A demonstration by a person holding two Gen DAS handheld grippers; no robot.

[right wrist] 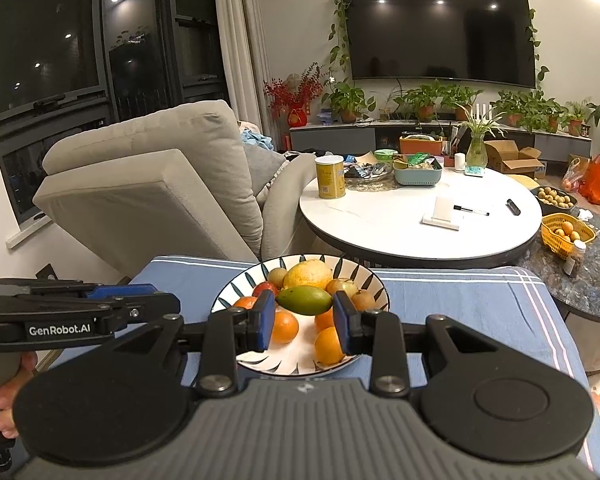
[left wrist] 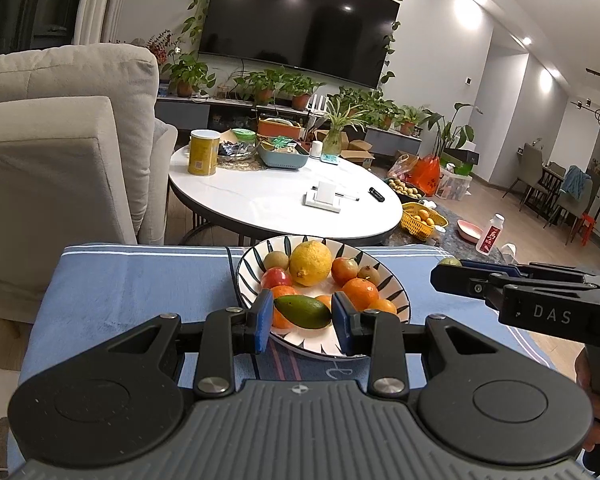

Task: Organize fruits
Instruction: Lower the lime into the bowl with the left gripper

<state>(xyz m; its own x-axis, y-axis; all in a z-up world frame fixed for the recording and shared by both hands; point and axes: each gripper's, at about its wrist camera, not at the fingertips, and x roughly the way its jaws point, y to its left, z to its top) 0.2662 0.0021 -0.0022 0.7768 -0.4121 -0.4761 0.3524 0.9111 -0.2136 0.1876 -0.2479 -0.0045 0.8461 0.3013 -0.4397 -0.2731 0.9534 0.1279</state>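
My left hand-held gripper [left wrist: 302, 316] and right hand-held gripper [right wrist: 304, 312] each pinch a green oval mango [left wrist: 303, 311] lengthwise above the striped ceramic plate [left wrist: 396, 284] at 12 o'clock; the rounded ends could squirt free

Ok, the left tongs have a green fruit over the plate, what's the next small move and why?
Probably ease the left tongs down toward the plate's bare near side before opening: the green fruit is clamped end to end over oranges, and the far half is crowded.
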